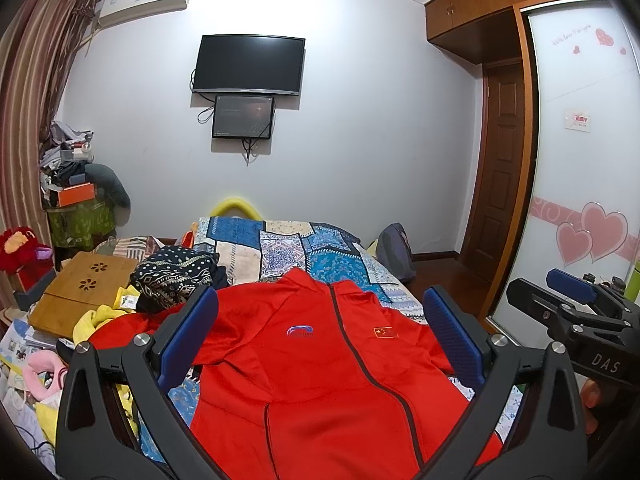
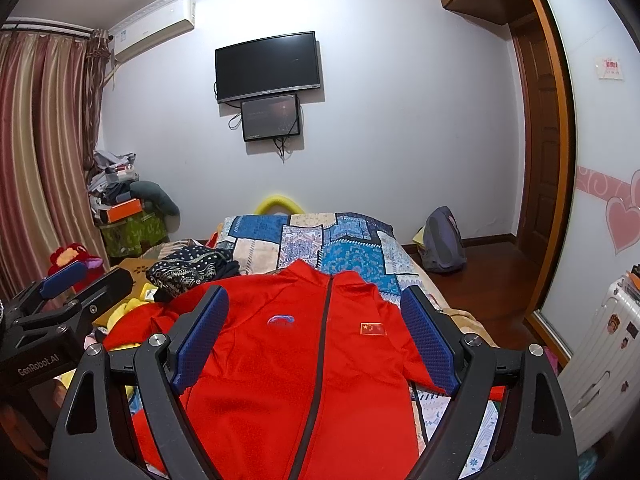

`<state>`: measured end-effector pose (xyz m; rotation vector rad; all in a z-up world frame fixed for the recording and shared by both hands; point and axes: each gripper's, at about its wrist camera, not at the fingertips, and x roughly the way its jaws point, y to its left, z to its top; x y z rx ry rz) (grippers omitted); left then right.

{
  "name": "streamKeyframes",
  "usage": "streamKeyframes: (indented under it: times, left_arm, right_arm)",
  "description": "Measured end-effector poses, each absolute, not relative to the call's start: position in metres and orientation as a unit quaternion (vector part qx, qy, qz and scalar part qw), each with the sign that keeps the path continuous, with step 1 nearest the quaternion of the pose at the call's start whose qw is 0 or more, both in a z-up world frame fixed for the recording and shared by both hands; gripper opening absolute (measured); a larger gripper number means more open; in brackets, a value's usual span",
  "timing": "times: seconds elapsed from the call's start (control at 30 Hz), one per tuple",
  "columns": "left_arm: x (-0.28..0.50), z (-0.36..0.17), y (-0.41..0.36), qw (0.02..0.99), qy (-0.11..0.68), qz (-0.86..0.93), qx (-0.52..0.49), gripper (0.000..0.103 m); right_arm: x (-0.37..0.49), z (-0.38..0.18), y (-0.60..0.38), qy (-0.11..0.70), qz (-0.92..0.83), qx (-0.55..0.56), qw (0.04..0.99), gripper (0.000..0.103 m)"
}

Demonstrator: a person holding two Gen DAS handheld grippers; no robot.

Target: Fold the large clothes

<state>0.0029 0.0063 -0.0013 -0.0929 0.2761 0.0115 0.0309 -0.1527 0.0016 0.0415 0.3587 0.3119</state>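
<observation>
Left wrist view: the left claw (image 1: pixel 320 332) hangs released, fingers spread wide above the red zip jacket (image 1: pixel 320 372), which lies front-up on the patchwork bedspread (image 1: pixel 288 248), collar toward the wall television (image 1: pixel 249 64). Right wrist view: the right claw (image 2: pixel 316 332) is released too, hovering over the same jacket (image 2: pixel 288 360), with the patterned dark garment (image 2: pixel 188 270) just left of its shoulder.

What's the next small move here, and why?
Probably lower the left claw toward the jacket's left sleeve and pinch it for the first fold inward. The red jacket lies front-up and zipped on the bed, that sleeve spreads toward the clutter, and both the left claw and the right claw hang open above it, holding nothing.
</observation>
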Motion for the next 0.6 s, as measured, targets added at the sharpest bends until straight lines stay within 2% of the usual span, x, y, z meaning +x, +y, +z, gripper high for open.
streamKeyframes:
  times: [0.6]
  left_arm:
    - [0.019, -0.012, 0.017, 0.986, 0.156, 0.007, -0.055, 0.103]
  right_arm:
    - [0.053, -0.003, -0.154, 0.201, 0.142, 0.023, 0.969, 0.086]
